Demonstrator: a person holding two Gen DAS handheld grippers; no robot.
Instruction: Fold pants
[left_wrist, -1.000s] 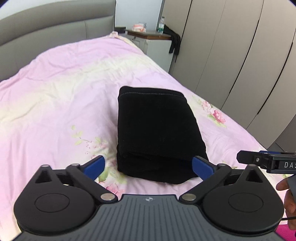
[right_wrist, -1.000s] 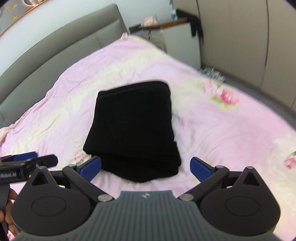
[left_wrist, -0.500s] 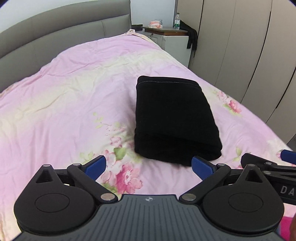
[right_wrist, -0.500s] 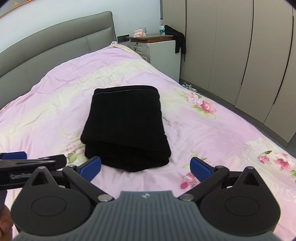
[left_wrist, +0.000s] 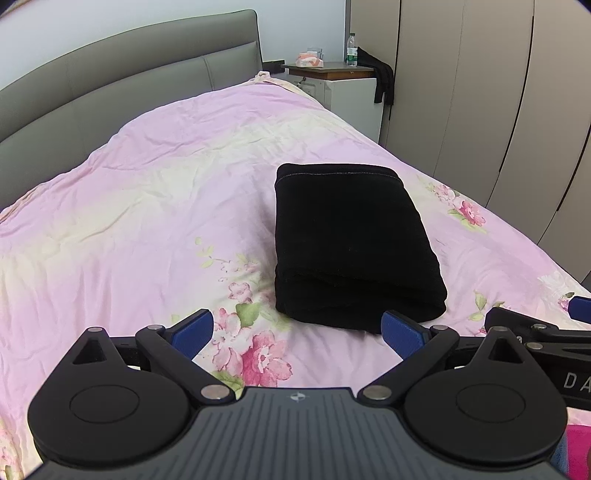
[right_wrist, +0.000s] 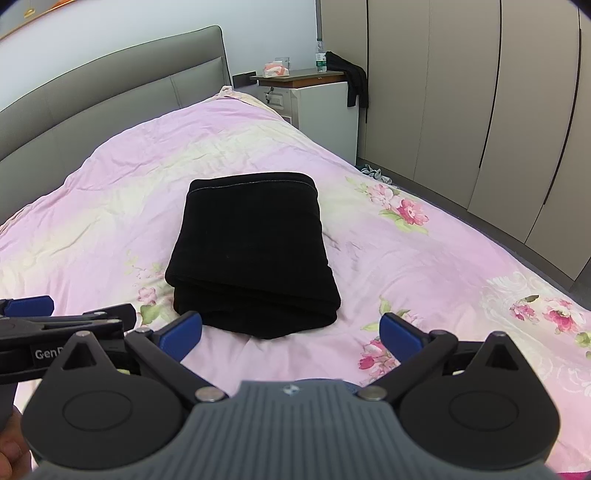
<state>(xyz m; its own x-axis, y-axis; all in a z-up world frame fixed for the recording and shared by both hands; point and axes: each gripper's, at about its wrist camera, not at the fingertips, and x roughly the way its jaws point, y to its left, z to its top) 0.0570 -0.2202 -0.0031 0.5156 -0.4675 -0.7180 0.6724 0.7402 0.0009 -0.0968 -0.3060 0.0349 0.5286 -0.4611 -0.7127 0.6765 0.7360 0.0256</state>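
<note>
While both grippers gape empty, folded pants (left_wrist: 351, 243) lie square-edged.

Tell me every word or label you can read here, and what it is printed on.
"DA", cut off by the picture's edge: on the side of the right hand-held gripper, seen from the left camera.
"Gen", with more letters hidden: on the side of the left hand-held gripper, seen from the right camera.
Bottle label on the nightstand: too small to read.

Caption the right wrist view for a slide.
Folded black pants lie on the pink quilt; the open right gripper holds nothing.
</note>
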